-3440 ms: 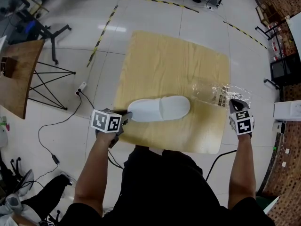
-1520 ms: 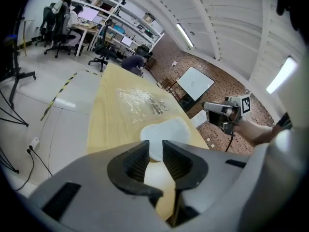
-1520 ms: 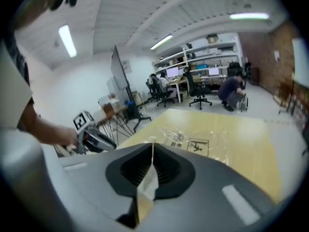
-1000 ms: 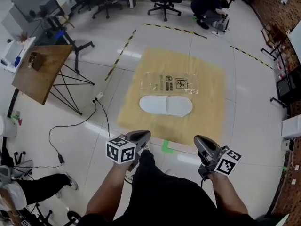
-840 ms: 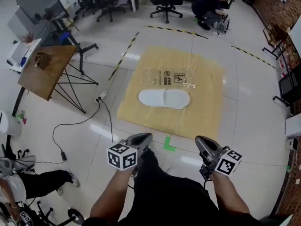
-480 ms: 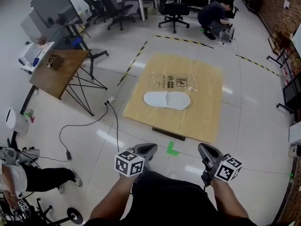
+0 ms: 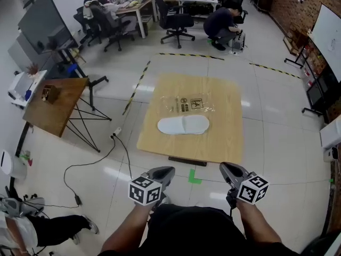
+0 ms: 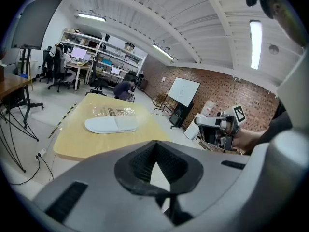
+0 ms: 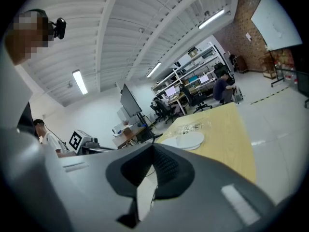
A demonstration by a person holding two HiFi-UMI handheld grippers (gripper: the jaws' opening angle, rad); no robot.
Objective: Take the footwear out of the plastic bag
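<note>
Here's the white slipper (image 7: 184, 125), lying flat on its side across the middle of the low wooden worktop (image 7: 226, 140), out in the open and clear of any wrapping. Just on its far side lies the plastic bag (image 7: 189, 104), clear with dark print, flattened on the wood; whether the bag's edge touches the slipper is hard to call.

Both claws are well apart from all that, held up on the near side of the worktop over the pale floor (image 7: 277, 143). The left claw (image 7: 168, 170) has its jaws pressed tight together with nothing between them. The right claw (image 7: 224, 167) matches it: jaws closed, nothing held. The two sit side by side, both pointing toward the worktop.

On the floor between the claws and the worktop's near edge there's a green tape mark (image 7: 193, 175). Off to the left stands a wooden side table (image 7: 50, 108), and at the far end of the room a person (image 7: 219, 22) crouches.
</note>
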